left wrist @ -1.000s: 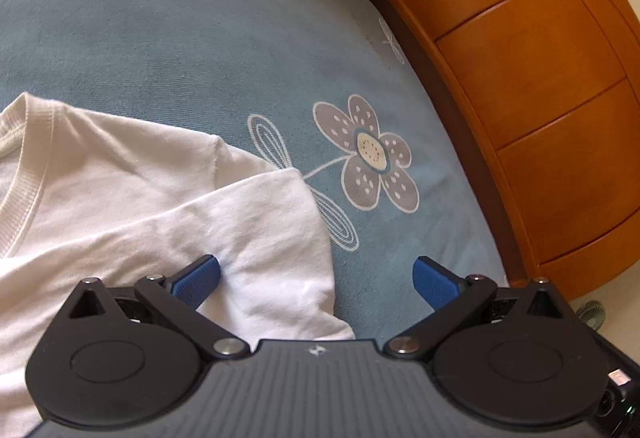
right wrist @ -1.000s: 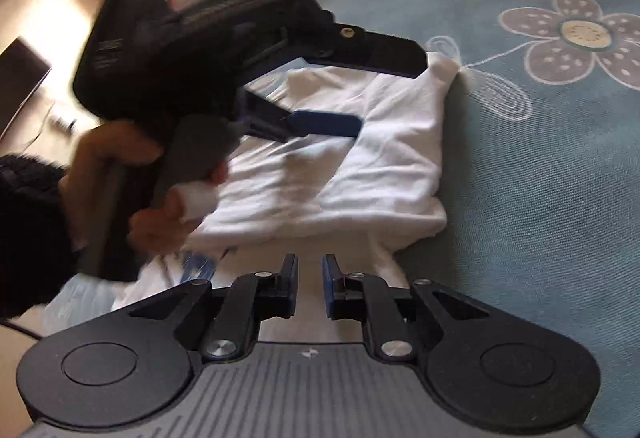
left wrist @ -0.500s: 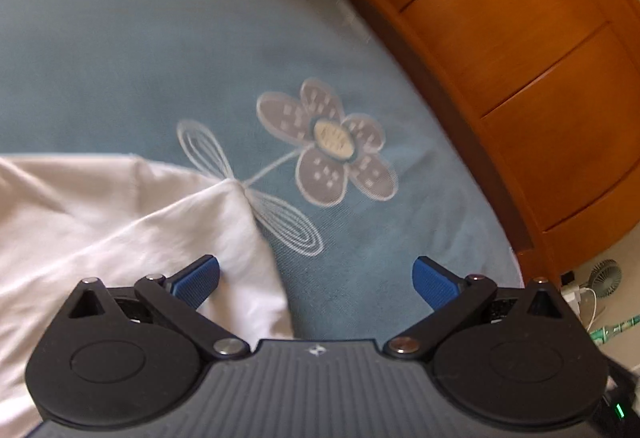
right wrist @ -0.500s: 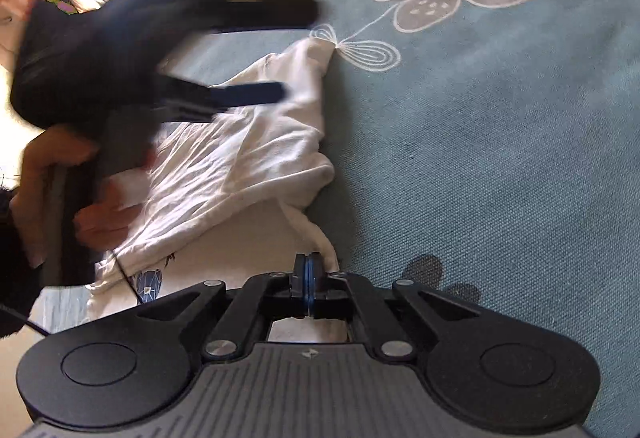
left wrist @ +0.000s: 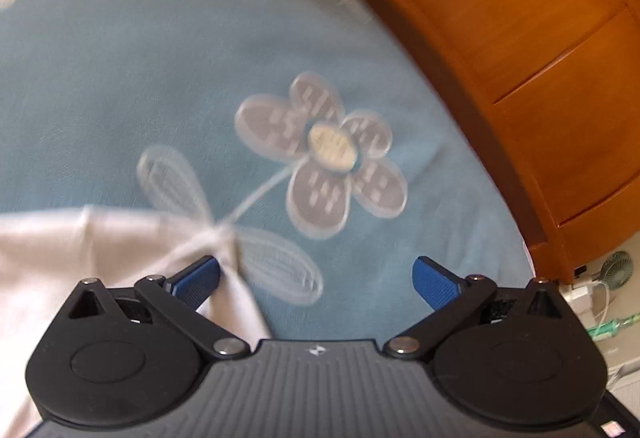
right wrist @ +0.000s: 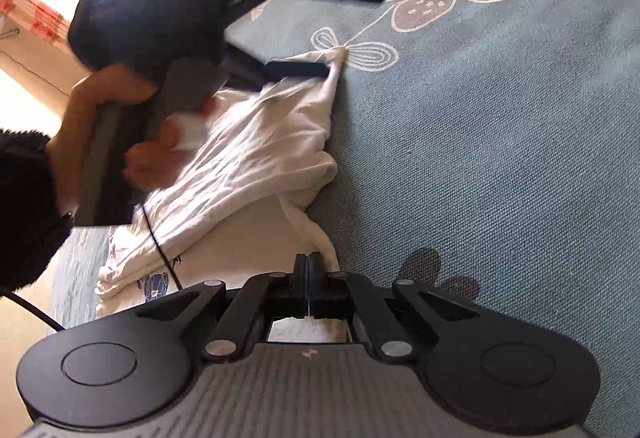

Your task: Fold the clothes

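Shirt: a white shirt (right wrist: 256, 158) is spread, crumpled, on the blue bedcover (right wrist: 500, 158), from the lower centre to the upper middle of the right wrist view; in the left wrist view it fills the lower left (left wrist: 80, 250).
Right gripper: the right gripper (right wrist: 308, 278) is seen at the bottom centre, its fingers pressed together on the near edge of the shirt.
Left gripper: the left gripper (left wrist: 316, 276) is spread wide; a pointed corner of the shirt lies just beside its left finger (left wrist: 198, 278), and only bedcover is seen between the two fingers. In the right wrist view it (right wrist: 344, 26) is blurred, in the upper left.
Hand: a hand (right wrist: 104, 106) with a dark sleeve (right wrist: 24, 206) is seen at the left of the right wrist view, around the handle of the left gripper.
Around: a printed flower (left wrist: 332, 150) is on the bedcover, near the shirt corner. A wooden headboard (left wrist: 520, 58) fills the upper right of the left wrist view. A small fan (left wrist: 616, 266) is seen on the floor, at the right edge.
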A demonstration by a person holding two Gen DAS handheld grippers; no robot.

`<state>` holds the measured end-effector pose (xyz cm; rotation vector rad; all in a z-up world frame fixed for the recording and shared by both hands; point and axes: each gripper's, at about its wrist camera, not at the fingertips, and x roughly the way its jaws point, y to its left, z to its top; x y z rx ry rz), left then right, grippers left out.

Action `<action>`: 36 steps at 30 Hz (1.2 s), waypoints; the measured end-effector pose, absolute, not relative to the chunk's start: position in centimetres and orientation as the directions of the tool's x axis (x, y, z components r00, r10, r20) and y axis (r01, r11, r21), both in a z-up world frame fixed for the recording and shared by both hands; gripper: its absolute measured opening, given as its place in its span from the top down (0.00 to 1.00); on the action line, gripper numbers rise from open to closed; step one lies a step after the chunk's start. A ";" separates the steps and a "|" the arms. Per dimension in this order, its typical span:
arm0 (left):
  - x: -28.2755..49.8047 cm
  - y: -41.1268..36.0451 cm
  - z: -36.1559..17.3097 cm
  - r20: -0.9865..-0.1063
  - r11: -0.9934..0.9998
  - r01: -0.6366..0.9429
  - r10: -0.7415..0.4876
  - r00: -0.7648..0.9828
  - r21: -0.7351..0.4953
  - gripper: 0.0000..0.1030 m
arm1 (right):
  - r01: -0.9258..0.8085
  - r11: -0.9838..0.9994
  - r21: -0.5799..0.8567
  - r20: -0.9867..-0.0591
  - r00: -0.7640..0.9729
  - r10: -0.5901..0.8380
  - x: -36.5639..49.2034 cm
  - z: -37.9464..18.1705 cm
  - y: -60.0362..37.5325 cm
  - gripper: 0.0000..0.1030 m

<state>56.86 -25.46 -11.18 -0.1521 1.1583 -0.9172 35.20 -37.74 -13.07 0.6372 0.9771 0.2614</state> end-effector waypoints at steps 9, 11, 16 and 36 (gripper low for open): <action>54.5 -17.6 -6.6 -0.785 0.733 0.568 -0.577 0.226 -0.375 0.01 | -0.006 0.835 0.551 -0.701 0.539 0.467 35.5 -10.5 -36.6 0.70; 52.8 -14.7 -5.9 -0.822 0.787 0.564 -0.481 0.306 -0.250 0.01 | -0.052 0.863 0.503 -0.697 0.566 0.440 35.8 -9.1 -36.0 0.70; 48.4 -8.4 -7.1 -0.847 0.879 0.475 -0.288 0.447 -0.048 0.01 | -0.152 0.931 0.333 -0.685 0.639 0.349 39.0 -6.8 -32.8 0.77; 45.7 3.3 -12.0 -0.838 0.941 0.300 -0.288 0.463 -0.158 0.01 | -0.262 0.965 -0.012 -0.747 0.643 0.166 41.1 -7.6 -25.9 0.72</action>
